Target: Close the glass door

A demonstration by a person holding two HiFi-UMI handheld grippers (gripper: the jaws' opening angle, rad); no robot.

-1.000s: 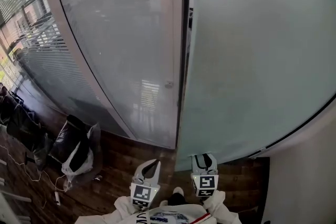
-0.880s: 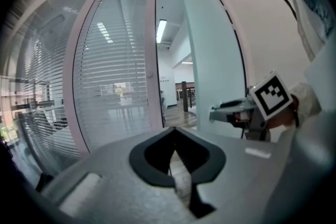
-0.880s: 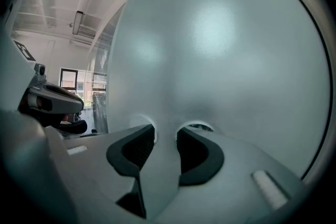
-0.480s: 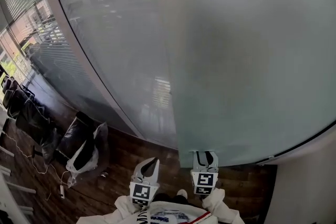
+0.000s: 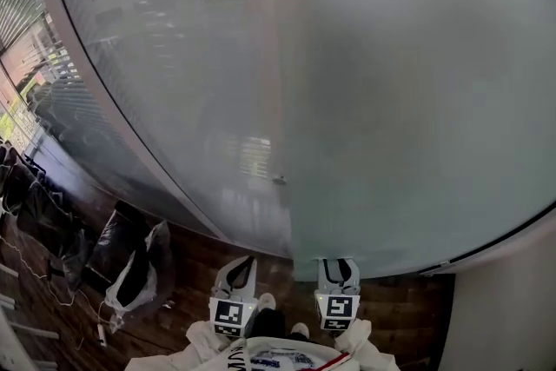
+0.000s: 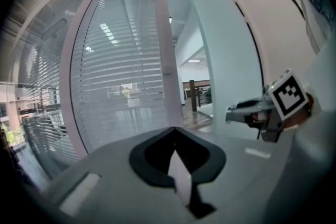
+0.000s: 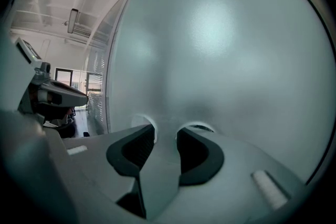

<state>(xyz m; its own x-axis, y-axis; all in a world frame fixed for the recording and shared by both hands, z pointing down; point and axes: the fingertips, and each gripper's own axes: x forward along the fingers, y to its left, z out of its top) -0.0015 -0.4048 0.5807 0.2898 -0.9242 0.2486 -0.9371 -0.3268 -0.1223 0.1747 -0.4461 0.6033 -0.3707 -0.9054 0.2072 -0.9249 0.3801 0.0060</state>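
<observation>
The frosted glass door fills the right of the head view, and its left edge stands close to the pale frame post. In the left gripper view a narrow gap still shows between the post and the door. My right gripper is open, with both fingertips against the door's lower face and nothing between them. To the left of the door's edge my left gripper is shut and empty, facing the post and touching nothing.
A fixed glass wall with blinds curves off to the left. Black bags and a white bag lie on the dark wood floor beside loose cables. A white wall bounds the right.
The door has swung left towards the post, and the dark gap beside its edge no longer shows in the head view. Both grippers have moved along with it.
</observation>
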